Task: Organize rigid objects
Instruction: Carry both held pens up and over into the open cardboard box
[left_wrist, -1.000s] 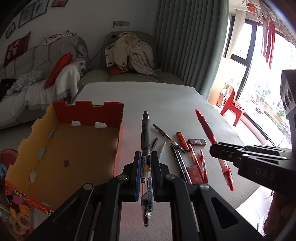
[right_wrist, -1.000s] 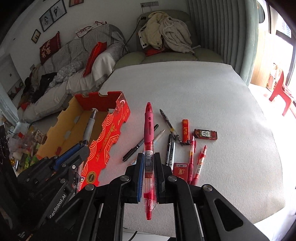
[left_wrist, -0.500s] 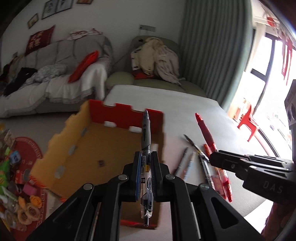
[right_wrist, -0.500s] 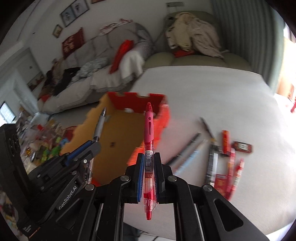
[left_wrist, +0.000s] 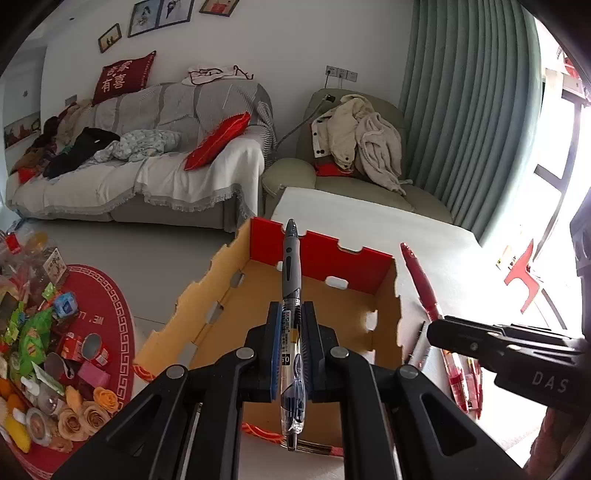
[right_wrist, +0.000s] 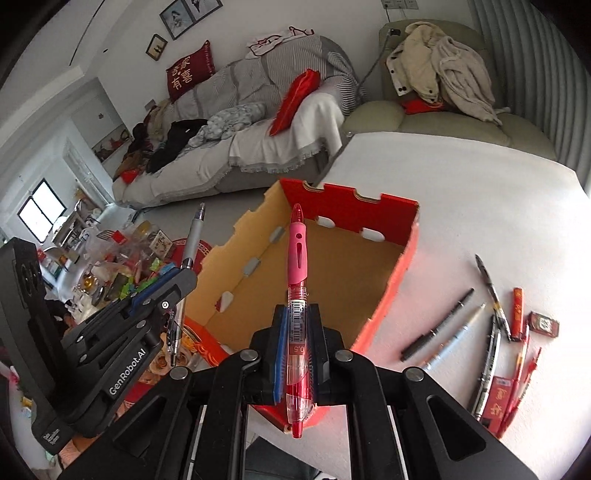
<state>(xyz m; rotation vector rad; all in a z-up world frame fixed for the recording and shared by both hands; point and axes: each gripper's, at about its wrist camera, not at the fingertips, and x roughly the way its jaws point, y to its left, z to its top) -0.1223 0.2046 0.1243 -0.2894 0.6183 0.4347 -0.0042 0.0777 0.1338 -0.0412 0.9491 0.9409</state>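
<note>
My left gripper (left_wrist: 291, 314) is shut on a grey-and-clear pen (left_wrist: 291, 258), held lengthwise over the open cardboard box (left_wrist: 321, 254), which has red outer walls and a tan inside. My right gripper (right_wrist: 298, 314) is shut on a red pen (right_wrist: 297, 251), which also points over the box (right_wrist: 351, 210). In the left wrist view the right gripper (left_wrist: 480, 343) and its red pen (left_wrist: 417, 277) sit just right of the box. In the right wrist view the left gripper (right_wrist: 173, 284) with the grey pen (right_wrist: 194, 236) is left of the box. I see nothing inside the box.
Several loose pens (right_wrist: 436, 336) and small red packets (right_wrist: 543, 323) lie on the white table (right_wrist: 480, 192) right of the box. Left of the table, lower down, a red round tray (left_wrist: 107, 295) holds snacks and flowers. A sofa (left_wrist: 166, 173) and an armchair stand beyond.
Both grippers have swung left with their pens, from above the loose pens on the table to above the box. Each grip has stayed the same.
</note>
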